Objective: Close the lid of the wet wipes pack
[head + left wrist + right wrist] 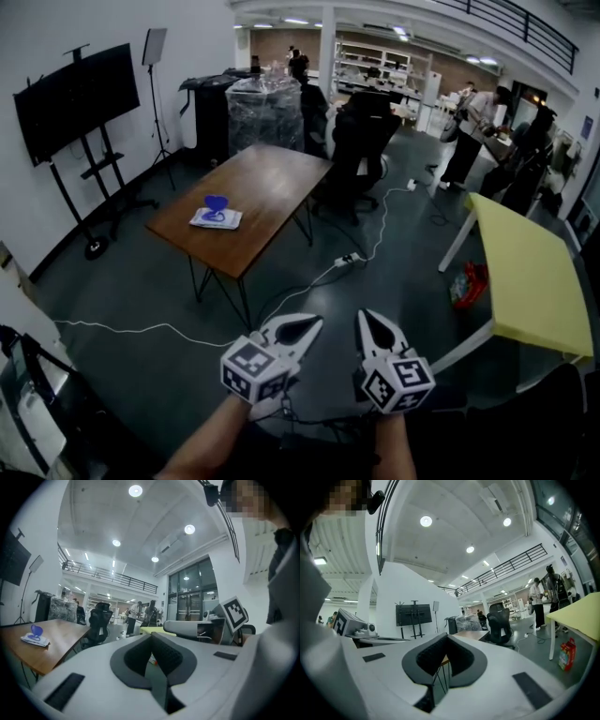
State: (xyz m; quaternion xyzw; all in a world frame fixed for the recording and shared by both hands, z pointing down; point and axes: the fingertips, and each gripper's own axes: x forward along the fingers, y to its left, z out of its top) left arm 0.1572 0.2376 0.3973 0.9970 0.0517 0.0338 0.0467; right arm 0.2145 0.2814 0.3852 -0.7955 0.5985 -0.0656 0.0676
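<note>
Nearest, at the bottom of the head view, the left gripper (302, 328) and the right gripper (373, 328) are held side by side above the floor (394, 272), both pointing forward. Each gripper's own view shows its fingers closed tip to tip and empty. The left fingers (172, 657) meet in front of a bare hollow, and the right fingers (425, 660) do the same.

Past them a white cable (141, 328) trails across the floor. Beyond it stands the brown worktop (272, 183), well apart from both grippers, ahead and to the left. The wipes pack (216, 219) lies flat near the worktop's near left corner, just in from the left edge. Its blue lid (217, 202) stands upright, so it is open. The pack's long side seems to run roughly across the head view. Which edge carries the hinge is too small to tell.

In the left gripper view the pack sits low at the left, so those fingers aim to the right of it. The left gripper is the nearer one, and the coming move likely calls for closing the gap forward and leftward before anything can press the lid down. A black chair (361, 141) stands at the worktop's far end.
</note>
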